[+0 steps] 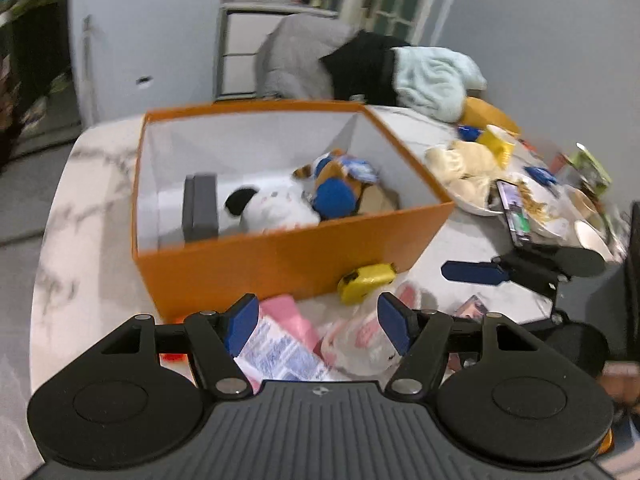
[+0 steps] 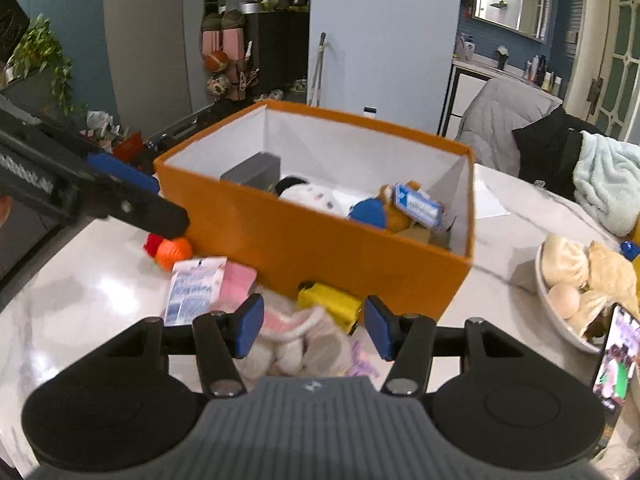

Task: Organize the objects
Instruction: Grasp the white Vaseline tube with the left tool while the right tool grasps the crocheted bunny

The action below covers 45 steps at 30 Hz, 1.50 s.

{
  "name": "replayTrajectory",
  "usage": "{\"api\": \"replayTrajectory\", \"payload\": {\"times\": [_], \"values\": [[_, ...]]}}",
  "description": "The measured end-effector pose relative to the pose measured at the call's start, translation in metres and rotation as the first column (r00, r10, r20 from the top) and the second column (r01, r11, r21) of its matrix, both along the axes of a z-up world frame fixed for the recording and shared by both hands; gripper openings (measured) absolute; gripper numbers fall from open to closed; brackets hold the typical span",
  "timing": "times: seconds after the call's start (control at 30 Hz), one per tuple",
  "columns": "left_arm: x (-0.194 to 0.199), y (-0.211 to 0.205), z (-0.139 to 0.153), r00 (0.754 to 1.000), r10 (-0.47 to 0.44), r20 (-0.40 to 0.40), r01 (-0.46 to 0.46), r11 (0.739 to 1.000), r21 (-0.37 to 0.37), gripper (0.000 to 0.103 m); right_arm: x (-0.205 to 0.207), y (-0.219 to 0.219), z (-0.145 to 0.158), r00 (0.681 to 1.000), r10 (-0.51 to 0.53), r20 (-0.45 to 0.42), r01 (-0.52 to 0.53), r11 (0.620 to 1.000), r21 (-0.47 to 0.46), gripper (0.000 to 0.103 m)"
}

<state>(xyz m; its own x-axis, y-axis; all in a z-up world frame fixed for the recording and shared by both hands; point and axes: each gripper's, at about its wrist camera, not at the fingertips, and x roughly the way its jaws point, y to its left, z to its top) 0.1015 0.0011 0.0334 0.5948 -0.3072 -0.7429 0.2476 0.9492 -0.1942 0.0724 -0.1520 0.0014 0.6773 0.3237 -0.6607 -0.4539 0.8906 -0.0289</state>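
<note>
An orange box (image 1: 288, 256) (image 2: 320, 240) stands on the marble table; inside lie a grey case (image 1: 200, 208), a white plush (image 1: 276, 208) and a brown-and-blue plush (image 1: 340, 184). In front of it lie a yellow toy car (image 1: 366, 280) (image 2: 328, 300), a pink packet with a printed label (image 1: 276, 340) (image 2: 200, 288), a pink-and-white fluffy plush (image 1: 364, 336) (image 2: 300, 340) and orange and red toys (image 2: 170, 250). My left gripper (image 1: 318, 328) is open above the packet and plush. My right gripper (image 2: 314, 326) is open over the fluffy plush.
A bowl of buns (image 2: 580, 280) (image 1: 464, 176) and a phone (image 2: 616, 356) (image 1: 516, 212) sit at the right. Clothes hang over a chair (image 1: 360, 64) behind the table. Cups and packets (image 1: 580, 184) crowd the far right.
</note>
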Motion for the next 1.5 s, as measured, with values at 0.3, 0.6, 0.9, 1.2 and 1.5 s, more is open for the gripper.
{"api": "replayTrajectory", "payload": {"times": [0.3,0.6,0.9,1.2,1.5], "values": [[-0.033,-0.004,-0.041,0.978,0.194,0.078,-0.199,0.978,0.061,0.078,-0.019,0.006,-0.013,0.997,0.065,0.039,-0.062,0.994,-0.087,0.066],[-0.041,0.011,-0.072,0.966,0.26,0.015,-0.258,0.964,-0.058,0.078,-0.033,0.01,-0.016,0.988,0.126,0.09,-0.11,0.98,-0.165,0.069],[-0.045,-0.008,-0.085,0.957,0.28,0.08,-0.279,0.96,-0.028,0.083,-0.037,0.016,-0.019,0.982,0.152,0.111,-0.125,0.968,-0.219,0.071],[-0.047,-0.03,-0.102,0.964,0.237,0.123,-0.247,0.966,0.073,0.082,-0.037,0.021,-0.026,0.98,0.162,0.116,-0.131,0.963,-0.236,0.077],[-0.046,-0.007,-0.096,0.96,0.271,0.075,-0.274,0.961,0.04,0.055,-0.032,0.022,-0.034,0.979,0.175,0.106,-0.141,0.953,-0.268,0.077]]}}
